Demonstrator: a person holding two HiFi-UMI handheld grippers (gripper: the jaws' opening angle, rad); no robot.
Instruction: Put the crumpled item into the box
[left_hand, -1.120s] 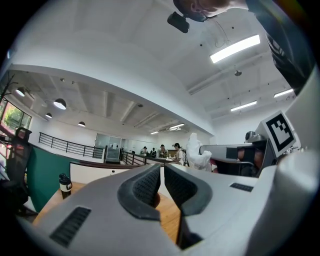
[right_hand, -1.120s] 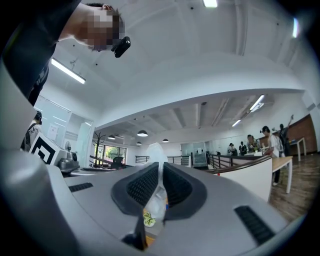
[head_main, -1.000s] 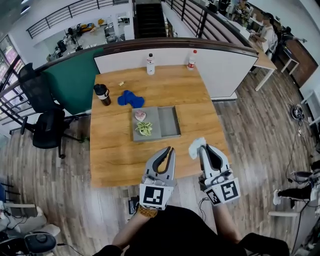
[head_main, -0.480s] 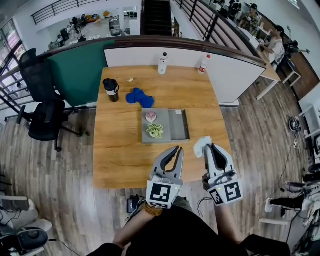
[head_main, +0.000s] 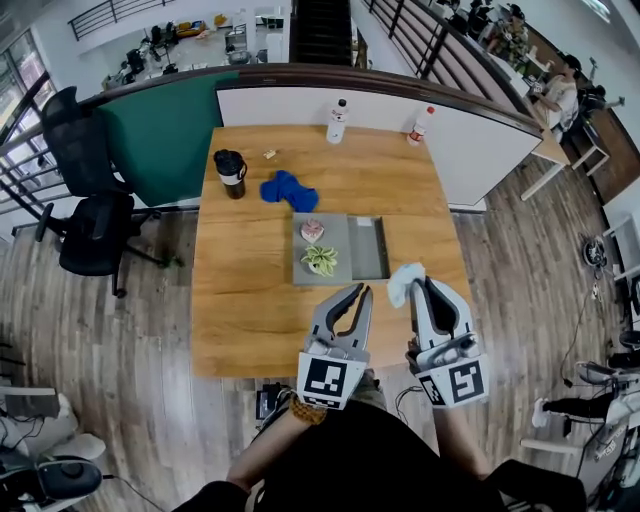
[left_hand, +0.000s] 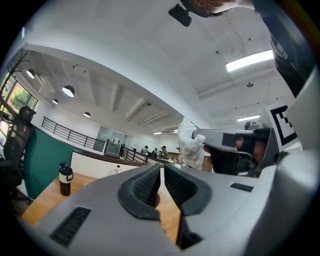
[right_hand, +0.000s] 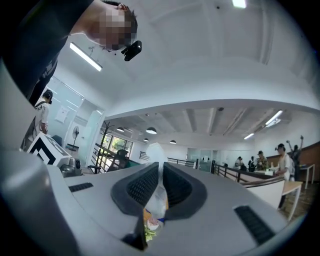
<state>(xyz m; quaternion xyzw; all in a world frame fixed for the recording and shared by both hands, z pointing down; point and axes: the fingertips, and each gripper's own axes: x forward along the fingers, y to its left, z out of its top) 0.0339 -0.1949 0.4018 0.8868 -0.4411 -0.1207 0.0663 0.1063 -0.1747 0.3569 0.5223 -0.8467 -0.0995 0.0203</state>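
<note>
A white crumpled item (head_main: 402, 283) is pinched in my right gripper (head_main: 420, 285), which is shut on it just off the right front corner of the grey box (head_main: 366, 250). In the right gripper view the crumpled item (right_hand: 156, 192) shows between the jaws as thin wrapper with coloured print. The box has two compartments: the left one holds a pinkish item (head_main: 312, 230) and a green-white crumpled item (head_main: 320, 260), the right one is bare. My left gripper (head_main: 355, 293) hangs shut and empty near the box's front edge. In the left gripper view the crumpled item (left_hand: 191, 146) sits beyond my left gripper (left_hand: 162, 171).
On the wooden table (head_main: 240, 300) behind the box lie a blue cloth (head_main: 288, 190), a black mug (head_main: 230, 172) and a small scrap (head_main: 268, 154). Two bottles (head_main: 338, 120) (head_main: 417, 125) stand at the far edge. Black office chairs (head_main: 85, 215) stand left of the table.
Both grippers have moved forward toward the box, the right one still carrying the white crumpled item. The head view has shifted, so the table sits further right in frame.
</note>
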